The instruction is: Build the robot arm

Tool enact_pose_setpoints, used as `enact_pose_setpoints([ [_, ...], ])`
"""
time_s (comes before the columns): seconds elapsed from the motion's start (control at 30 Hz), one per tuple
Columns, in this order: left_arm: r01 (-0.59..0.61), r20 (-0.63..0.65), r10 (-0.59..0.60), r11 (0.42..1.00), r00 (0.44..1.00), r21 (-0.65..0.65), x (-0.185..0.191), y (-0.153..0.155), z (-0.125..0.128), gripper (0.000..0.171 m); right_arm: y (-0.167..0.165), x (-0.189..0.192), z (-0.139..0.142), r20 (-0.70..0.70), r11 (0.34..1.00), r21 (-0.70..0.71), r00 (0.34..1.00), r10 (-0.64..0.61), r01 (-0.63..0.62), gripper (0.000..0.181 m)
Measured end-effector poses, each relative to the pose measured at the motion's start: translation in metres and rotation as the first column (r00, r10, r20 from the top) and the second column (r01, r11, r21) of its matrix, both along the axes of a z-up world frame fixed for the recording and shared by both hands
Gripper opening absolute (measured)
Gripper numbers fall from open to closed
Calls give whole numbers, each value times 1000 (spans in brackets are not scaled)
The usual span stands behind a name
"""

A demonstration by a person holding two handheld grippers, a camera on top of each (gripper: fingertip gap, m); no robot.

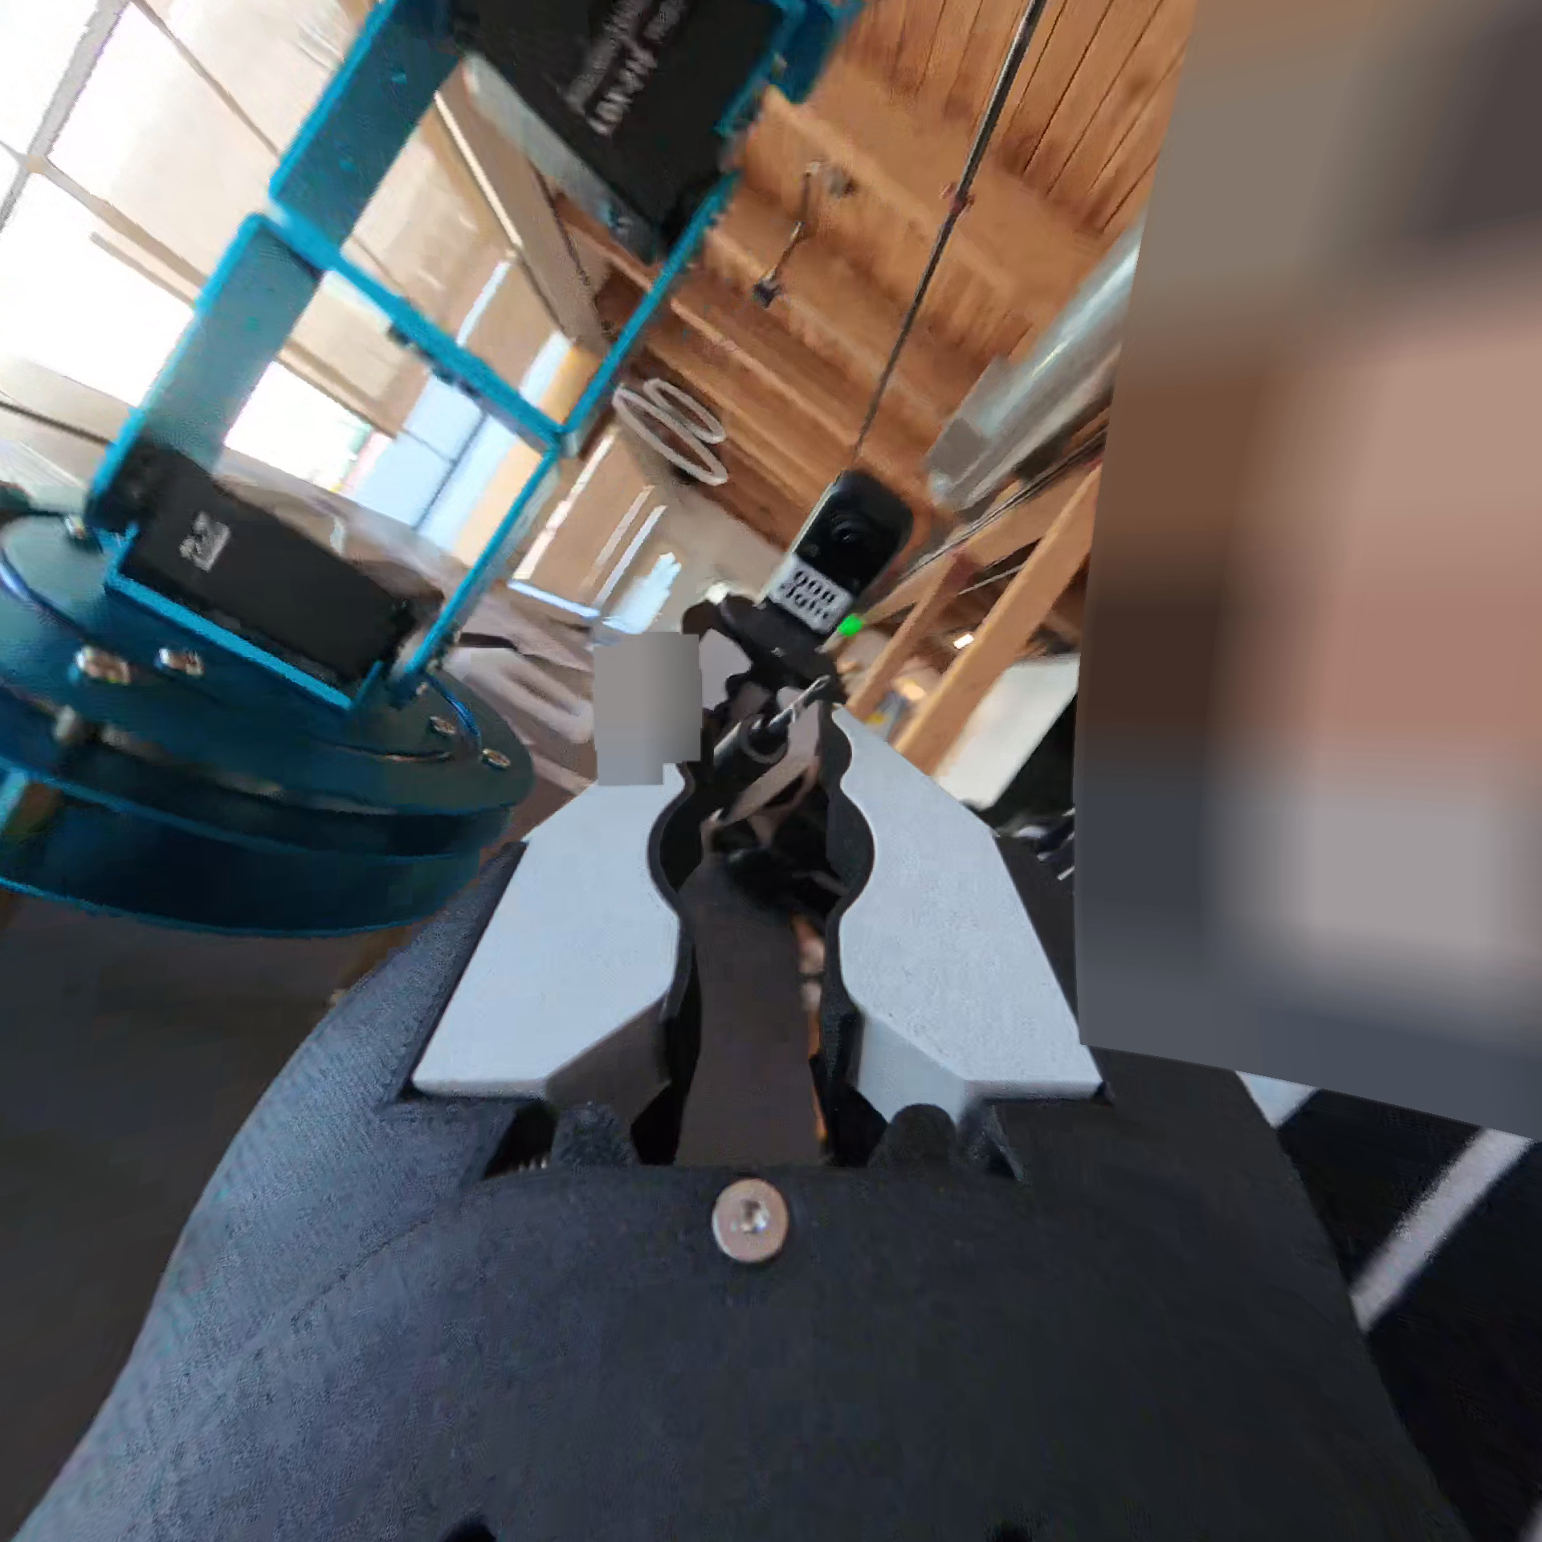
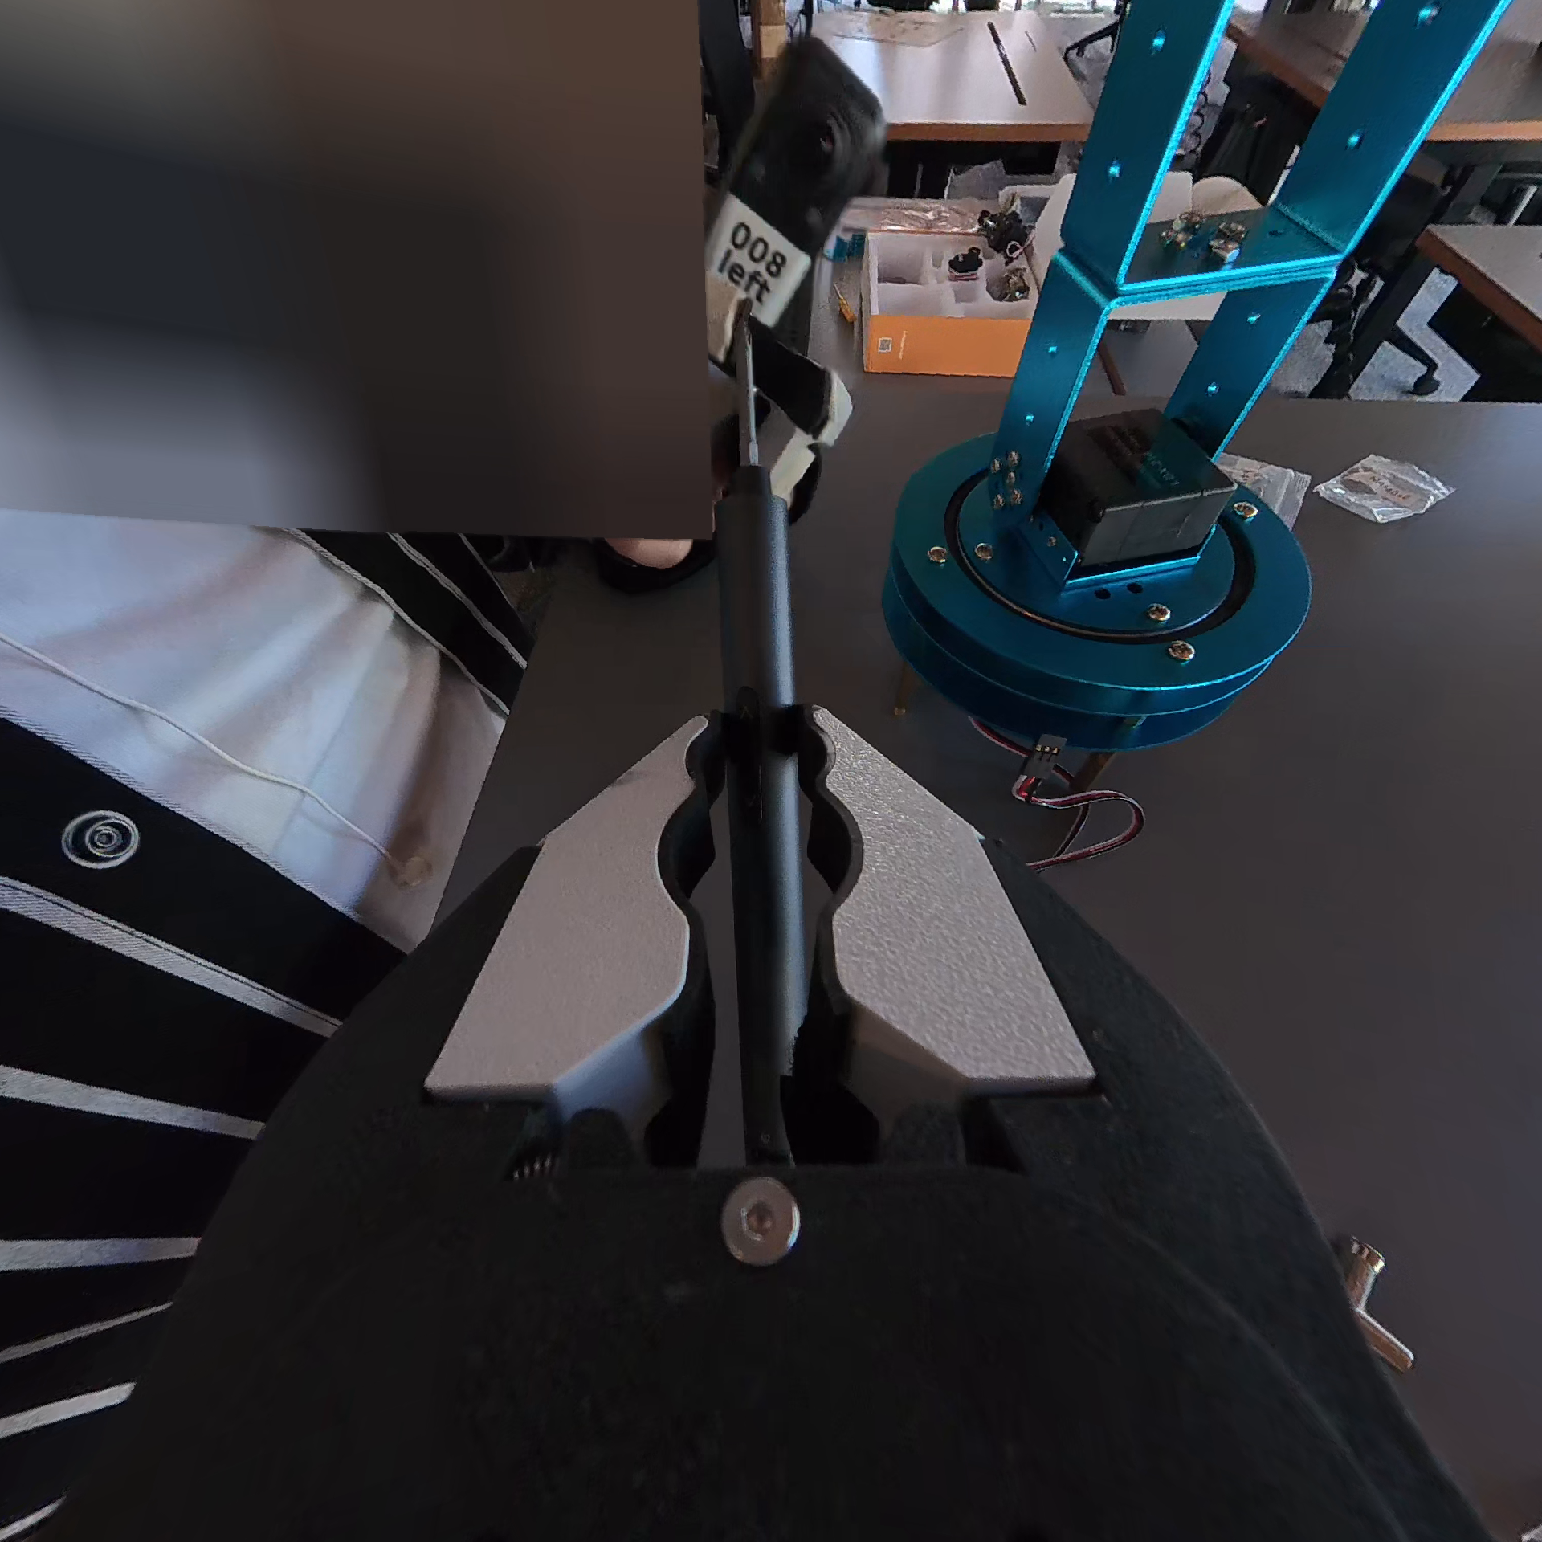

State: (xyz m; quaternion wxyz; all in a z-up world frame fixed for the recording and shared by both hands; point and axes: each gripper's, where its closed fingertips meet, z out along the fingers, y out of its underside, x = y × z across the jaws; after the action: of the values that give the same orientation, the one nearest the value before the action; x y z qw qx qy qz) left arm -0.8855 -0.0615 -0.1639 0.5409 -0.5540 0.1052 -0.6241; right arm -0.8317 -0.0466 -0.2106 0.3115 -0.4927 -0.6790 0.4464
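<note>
Gripping a slim black precision screwdriver (image 2: 763, 834) lengthwise, the right gripper (image 2: 761, 726) points its bit at the left gripper (image 2: 805, 417), whose tongs sit narrow, contents unclear. Nearby stands the blue robot-arm base (image 2: 1093, 601); a loose squeeze could tilt the driver sideways.

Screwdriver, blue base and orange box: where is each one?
Screwdriver (image 2: 755, 634): right wrist view, on its dark handle.
Blue base (image 2: 1085, 659): right wrist view, on the round rim.
Orange box (image 2: 943, 342): right wrist view, on its front wall.
</note>
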Motion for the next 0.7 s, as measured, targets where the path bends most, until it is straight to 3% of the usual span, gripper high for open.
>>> enact_pose_setpoints([
  [0.13,-89,-180,115,985,977,146,8,-6,1,19,-4,-2,4,-7,1000,-19,1000,14,-14,16],
  [0.53,-90,-133,113,982,985,167,13,-7,5,0,-2,-6,2,-2,999,-30,1000,14,-14,16],
  [0.7,-101,-133,124,981,983,167,12,-5,5,0,0,-6,1,4,999,-32,1000,14,-14,16],
])
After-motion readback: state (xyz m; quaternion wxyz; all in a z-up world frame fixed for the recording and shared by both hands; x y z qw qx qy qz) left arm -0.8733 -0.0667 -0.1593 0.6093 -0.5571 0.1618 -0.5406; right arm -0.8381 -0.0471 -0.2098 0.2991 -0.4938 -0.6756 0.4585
